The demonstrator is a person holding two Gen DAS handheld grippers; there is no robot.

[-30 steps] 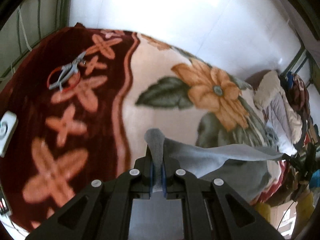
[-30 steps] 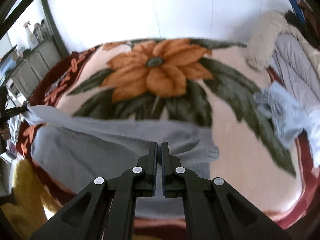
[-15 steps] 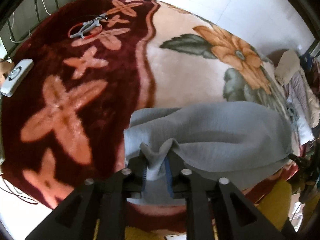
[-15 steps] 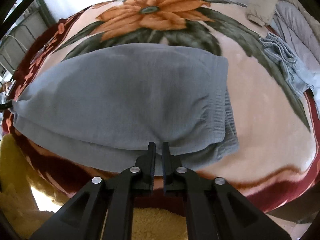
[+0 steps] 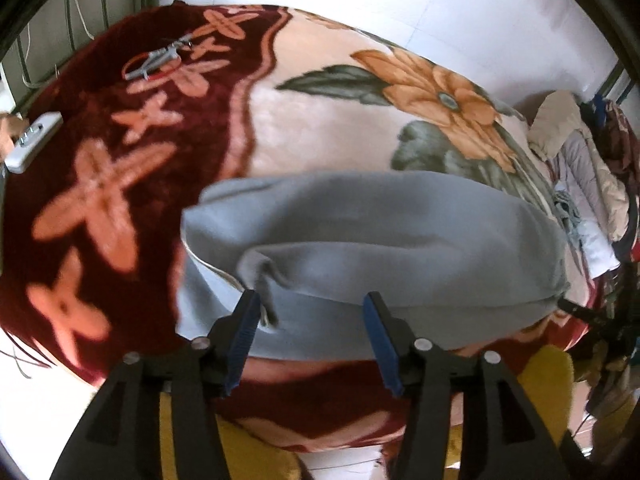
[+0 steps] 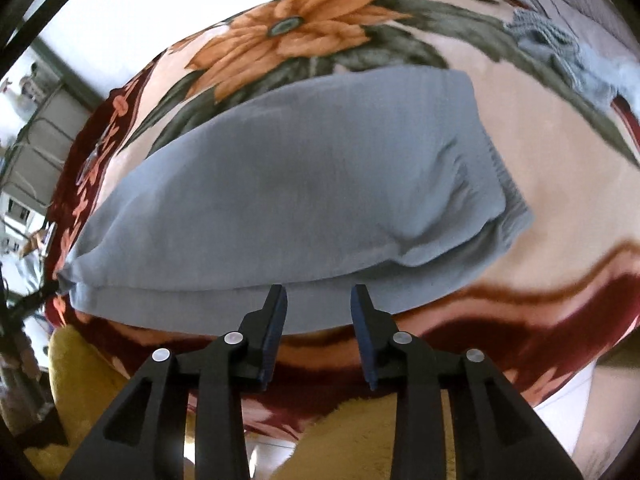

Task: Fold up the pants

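Observation:
The grey pants (image 5: 400, 248) lie folded over on the floral blanket (image 5: 320, 120), near its front edge. They also show in the right wrist view (image 6: 304, 184), with the elastic waistband at the right (image 6: 508, 196). My left gripper (image 5: 312, 304) is open, its jaws apart just above the pants' near edge, with a bunched corner of cloth by the left finger. My right gripper (image 6: 318, 300) is open and empty at the pants' near edge.
Scissors with a red loop (image 5: 160, 62) lie on the maroon border at the far left. A white device (image 5: 30, 142) sits at the left edge. A pile of clothes (image 5: 576, 152) and a light blue garment (image 6: 560, 56) lie at the right. Yellow fabric (image 6: 100, 380) lies below the bed edge.
Both grippers laid the pants' upper layer down on the blanket, then opened and let go. The pants now rest folded; both grippers have drawn back slightly.

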